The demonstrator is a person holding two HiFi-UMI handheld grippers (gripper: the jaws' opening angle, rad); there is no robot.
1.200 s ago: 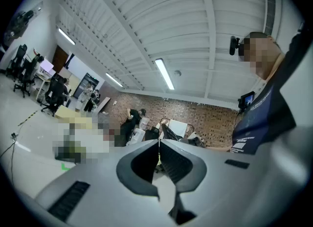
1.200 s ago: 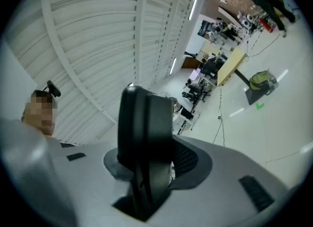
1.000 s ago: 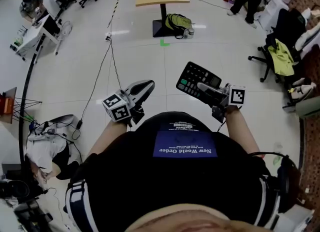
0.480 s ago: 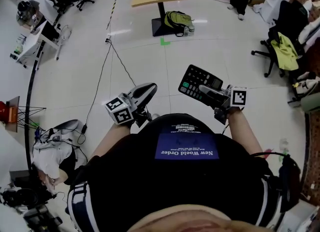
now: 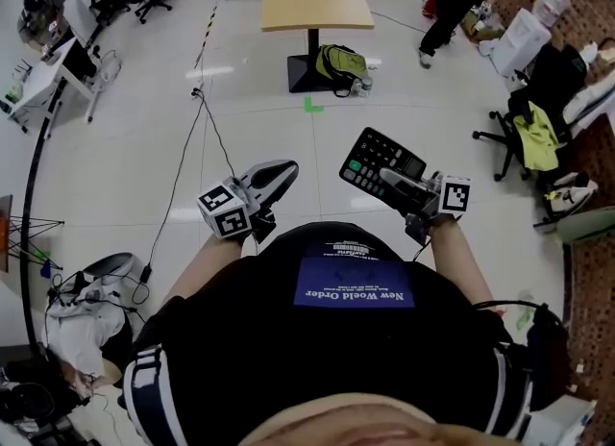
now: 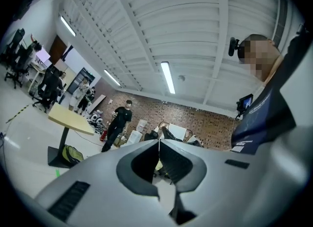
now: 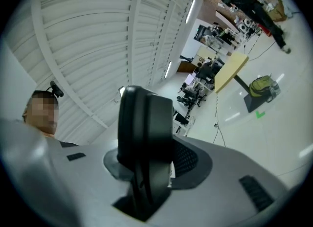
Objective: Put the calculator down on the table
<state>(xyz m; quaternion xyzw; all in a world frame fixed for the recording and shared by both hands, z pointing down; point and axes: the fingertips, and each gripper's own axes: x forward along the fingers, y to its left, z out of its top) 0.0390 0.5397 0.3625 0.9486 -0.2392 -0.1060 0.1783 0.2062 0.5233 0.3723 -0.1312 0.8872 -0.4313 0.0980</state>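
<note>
- My right gripper (image 5: 392, 178) clamps the calculator (image 5: 378, 157) between its jaws.
- My left gripper (image 5: 285, 166) — jaws pressed together, empty.
- The table (image 5: 317, 4) stands well apart, ahead.

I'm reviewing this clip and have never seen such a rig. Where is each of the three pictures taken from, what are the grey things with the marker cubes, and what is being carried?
There is no robot here. A person holds a hand-held grasping tool in each hand, and the marker cubes are part of those tools. The top-down picture comes from a camera on the person's head, so their black shirt fills the bottom and both tools show in front of it. The other two pictures come from cameras riding on each tool, looking along its jaws. The left tool is empty, with its jaws together. The right tool is clamped on a dark calculator, which appears edge-on between the jaws in the right gripper view. The table stands further ahead across the white floor, with a green backpack at its foot. The calculator is not on it yet.
</note>
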